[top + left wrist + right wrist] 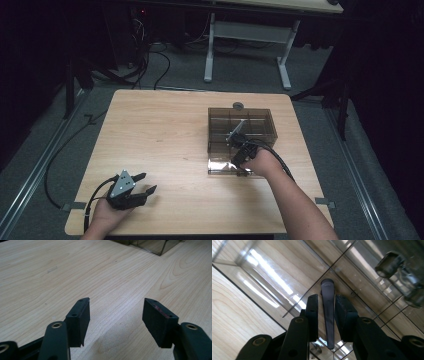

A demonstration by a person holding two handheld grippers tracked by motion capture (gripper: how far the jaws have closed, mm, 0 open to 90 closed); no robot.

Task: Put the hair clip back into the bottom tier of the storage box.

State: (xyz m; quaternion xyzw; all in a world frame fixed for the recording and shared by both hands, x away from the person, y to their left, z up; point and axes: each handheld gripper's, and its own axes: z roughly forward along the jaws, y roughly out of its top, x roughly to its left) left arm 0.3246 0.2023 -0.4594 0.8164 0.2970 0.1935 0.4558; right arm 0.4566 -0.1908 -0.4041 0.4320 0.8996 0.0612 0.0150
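A light wooden table (165, 145) carries a smoky clear plastic organizer box (260, 120) on its far right part, its lid (222, 166) folded open toward the person and lying flat on the wood. The box is split into compartments by thin dividers.

The right gripper (239, 142) hangs over the box's near edge, and its own view shows the jaws drawn close around a slim dark tapered piece (327, 312) that stands between the pads above a divider crossing (whether the pads actually press it, I cannot tell for certain). The left gripper (145, 184) rests low near the table's near left corner, well apart from the box, jaws spread and empty.

The likely trouble: the dark piece is narrow and smooth-looking, so a light pinch could let it swivel or slip into the wrong compartment, and a jaw could knock a divider.

The right gripper view reveals the piece and a blurred clear object (398, 272) at upper right; the high view hides both but gives the box's place. The left gripper view (116, 315) confirms bare wood between its pads.
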